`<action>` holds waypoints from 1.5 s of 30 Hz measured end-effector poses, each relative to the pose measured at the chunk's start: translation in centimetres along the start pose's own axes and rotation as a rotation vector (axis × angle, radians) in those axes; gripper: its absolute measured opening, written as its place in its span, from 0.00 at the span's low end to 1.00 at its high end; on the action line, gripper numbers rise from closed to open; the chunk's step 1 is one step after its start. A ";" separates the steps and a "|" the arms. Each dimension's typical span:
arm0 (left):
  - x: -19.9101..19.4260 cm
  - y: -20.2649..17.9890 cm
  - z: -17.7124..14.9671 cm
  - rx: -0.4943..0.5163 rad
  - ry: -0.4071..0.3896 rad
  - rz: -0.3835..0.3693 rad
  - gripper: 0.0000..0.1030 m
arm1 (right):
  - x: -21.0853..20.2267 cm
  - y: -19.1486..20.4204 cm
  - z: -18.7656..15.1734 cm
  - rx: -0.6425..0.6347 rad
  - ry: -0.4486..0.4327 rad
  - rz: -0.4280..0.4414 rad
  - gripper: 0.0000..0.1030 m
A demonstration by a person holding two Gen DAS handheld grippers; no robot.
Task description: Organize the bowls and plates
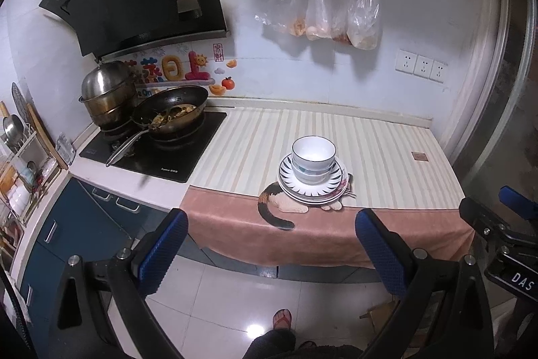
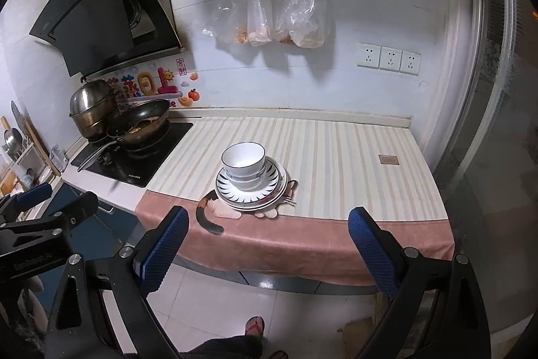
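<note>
A stack of white bowls point(image 1: 313, 160) with dark rims sits on a stack of plates point(image 1: 331, 189); the top plate has a black ray pattern. The stack stands near the front edge of the striped counter cloth point(image 1: 386, 157). It also shows in the right wrist view, bowls point(image 2: 243, 162) on plates point(image 2: 274, 187). My left gripper point(image 1: 270, 236) is open and empty, held back from the counter over the floor. My right gripper point(image 2: 267, 236) is open and empty, also back from the counter edge. The right gripper shows at the left view's right edge point(image 1: 504, 217).
A hob point(image 1: 151, 150) with a frying pan of food point(image 1: 171, 113) and a steel pot point(image 1: 107, 96) stands at the left. A dish rack point(image 1: 20, 164) is at the far left. Plastic bags point(image 1: 322, 15) hang on the wall. A pink cloth edge point(image 1: 319, 234) drapes over the counter front.
</note>
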State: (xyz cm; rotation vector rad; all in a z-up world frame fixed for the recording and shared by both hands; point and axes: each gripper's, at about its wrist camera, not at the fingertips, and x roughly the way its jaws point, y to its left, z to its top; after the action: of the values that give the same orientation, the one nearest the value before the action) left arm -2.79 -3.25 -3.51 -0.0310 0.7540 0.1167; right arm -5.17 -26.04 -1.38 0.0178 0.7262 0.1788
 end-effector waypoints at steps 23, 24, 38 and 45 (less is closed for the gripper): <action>-1.1 0.8 -1.0 0.000 -0.006 -0.022 0.99 | -1.2 0.9 -0.3 -0.019 0.001 0.016 0.95; -1.2 0.8 -1.1 -0.002 -0.007 -0.023 0.99 | -1.2 0.9 -0.3 -0.021 0.002 0.016 0.95; -1.2 0.9 -1.0 -0.011 -0.009 -0.039 0.99 | -1.3 1.1 -0.4 -0.022 -0.003 0.010 0.95; -1.0 0.6 -0.7 0.001 -0.007 -0.048 0.99 | -1.3 0.8 0.0 -0.011 -0.006 0.000 0.95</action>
State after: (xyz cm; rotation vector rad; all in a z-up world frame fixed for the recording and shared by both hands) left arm -4.03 -2.79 -3.31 -0.0475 0.7457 0.0701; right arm -6.19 -25.50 -0.45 0.0076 0.7196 0.1828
